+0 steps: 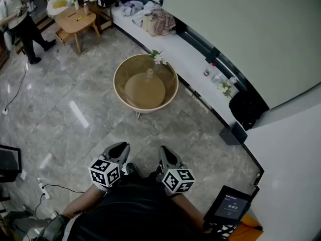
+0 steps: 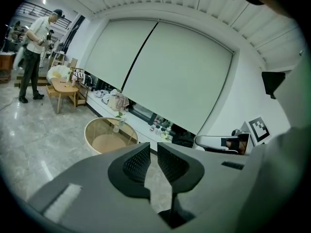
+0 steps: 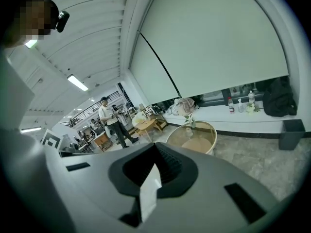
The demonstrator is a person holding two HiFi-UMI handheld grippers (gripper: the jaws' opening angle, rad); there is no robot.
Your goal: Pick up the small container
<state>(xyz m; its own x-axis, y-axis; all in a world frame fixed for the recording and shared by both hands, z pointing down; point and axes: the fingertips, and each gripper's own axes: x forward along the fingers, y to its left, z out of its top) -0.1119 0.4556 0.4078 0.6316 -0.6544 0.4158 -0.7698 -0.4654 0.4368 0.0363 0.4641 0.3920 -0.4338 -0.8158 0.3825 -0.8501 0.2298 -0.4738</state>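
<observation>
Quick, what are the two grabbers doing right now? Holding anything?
Left gripper: closed, holding nothing.
Right gripper: closed, holding nothing.

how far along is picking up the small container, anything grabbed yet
Done: nothing yet. The small container stands untouched on the round table. In hand: nothing; the left gripper and right gripper are both shut and empty, held close to the person's body, well short of the table. To do: reach the table, open a gripper, close on the container and lift.
</observation>
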